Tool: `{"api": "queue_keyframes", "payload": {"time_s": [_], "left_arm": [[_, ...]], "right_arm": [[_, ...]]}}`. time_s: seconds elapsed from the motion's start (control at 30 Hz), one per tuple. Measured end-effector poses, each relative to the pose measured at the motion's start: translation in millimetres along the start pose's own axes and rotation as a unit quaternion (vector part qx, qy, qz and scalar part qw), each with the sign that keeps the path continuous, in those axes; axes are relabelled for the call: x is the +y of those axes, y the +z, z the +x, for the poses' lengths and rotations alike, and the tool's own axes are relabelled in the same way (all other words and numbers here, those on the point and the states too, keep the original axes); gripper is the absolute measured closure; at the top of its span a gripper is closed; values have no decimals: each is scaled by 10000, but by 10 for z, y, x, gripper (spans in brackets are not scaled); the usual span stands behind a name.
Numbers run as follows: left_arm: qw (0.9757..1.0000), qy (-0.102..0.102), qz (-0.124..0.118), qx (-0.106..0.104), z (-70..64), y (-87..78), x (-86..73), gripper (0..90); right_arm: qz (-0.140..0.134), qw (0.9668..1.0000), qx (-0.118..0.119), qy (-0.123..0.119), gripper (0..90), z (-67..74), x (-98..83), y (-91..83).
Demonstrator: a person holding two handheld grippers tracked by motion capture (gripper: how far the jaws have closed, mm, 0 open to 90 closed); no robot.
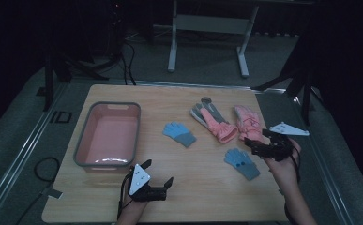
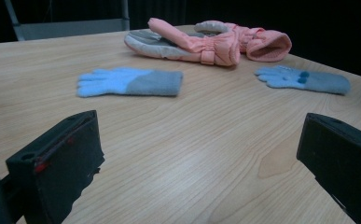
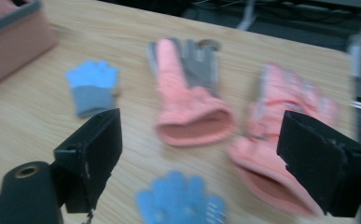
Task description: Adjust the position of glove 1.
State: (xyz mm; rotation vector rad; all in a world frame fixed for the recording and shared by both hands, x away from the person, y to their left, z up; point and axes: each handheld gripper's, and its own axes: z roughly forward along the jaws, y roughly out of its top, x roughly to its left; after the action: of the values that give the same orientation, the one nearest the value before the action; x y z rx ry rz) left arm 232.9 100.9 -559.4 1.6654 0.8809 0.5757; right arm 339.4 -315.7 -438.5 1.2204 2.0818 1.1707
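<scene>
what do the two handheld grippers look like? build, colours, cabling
Both are black two-jaw units with blocky flat-faced jaws. The left gripper carries a pale three-cornered plate with dark dots; its left jaw shows red marks. The right gripper has a similar plate beside it. A dark cable trails from each.

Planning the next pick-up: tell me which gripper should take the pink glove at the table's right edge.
Right. The right gripper hovers with jaws open right beside that pink glove, probably a short reach. The left gripper, also open, sits near the tub, with the blue gloves between.
</scene>
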Motion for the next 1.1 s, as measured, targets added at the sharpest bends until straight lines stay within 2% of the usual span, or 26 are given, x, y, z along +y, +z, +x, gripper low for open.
{"api": "queue_keyframes", "payload": {"time_s": [0.17, 0.27, 0.3, 0.37, 0.43, 0.47, 0.67, 0.73, 0.8, 0.83, 0.9, 0.93, 1.03, 1.1], "left_arm": [[10000, 18, 14, 5, -5, 3, 1, 2], [10000, 40, 22, 7, -8, 5, 2, 2], [10000, 39, 19, 10, -7, 5, 2, 2], [10000, 36, 17, 4, -7, 6, 2, 2], [10000, 37, 17, 3, -7, 6, 2, 2], [10000, 42, 14, -9, -7, 6, 2, 2], [10000, 33, -27, -21, -8, 1, -1, 2], [10000, -29, -19, -47, 9, 1, 0, 2], [10000, -38, -18, -44, 10, 0, 0, 2], [10000, -23, -15, -50, 7, 2, 0, 2], [10000, 14, 6, -50, 0, 6, 2, 2], [10000, 39, 17, -48, -3, 8, 3, 2], [10000, 51, 24, -47, -6, 11, 4, 2], [10000, 43, 27, -49, -4, 11, 4, 2]], "right_arm": [[70, 9994, 296, -154, 111, 196, 137, 226], [83, 9993, 331, -174, 110, 251, 177, 292], [144, 9987, 364, -320, 104, 316, 215, 354], [180, 9980, 435, -412, 104, 374, 250, 415], [180, 9980, 435, -412, 104, 374, 250, 415], [163, 9969, 550, -530, 138, 441, 297, 510], [145, 9936, 809, -771, 201, 517, 377, 673], [233, 9907, 997, -894, 244, 555, 414, 791], [310, 9904, 976, -930, 275, 578, 426, 860], [338, 9885, 1075, -1011, 275, 594, 428, 908], [342, 9879, 1117, -1019, 314, 620, 428, 977], [394, 9864, 1223, -1025, 316, 631, 429, 1017], [491, 9842, 1305, -1093, 358, 684, 436, 1144], [509, 9839, 1314, -1102, 377, 696, 439, 1175]]}}
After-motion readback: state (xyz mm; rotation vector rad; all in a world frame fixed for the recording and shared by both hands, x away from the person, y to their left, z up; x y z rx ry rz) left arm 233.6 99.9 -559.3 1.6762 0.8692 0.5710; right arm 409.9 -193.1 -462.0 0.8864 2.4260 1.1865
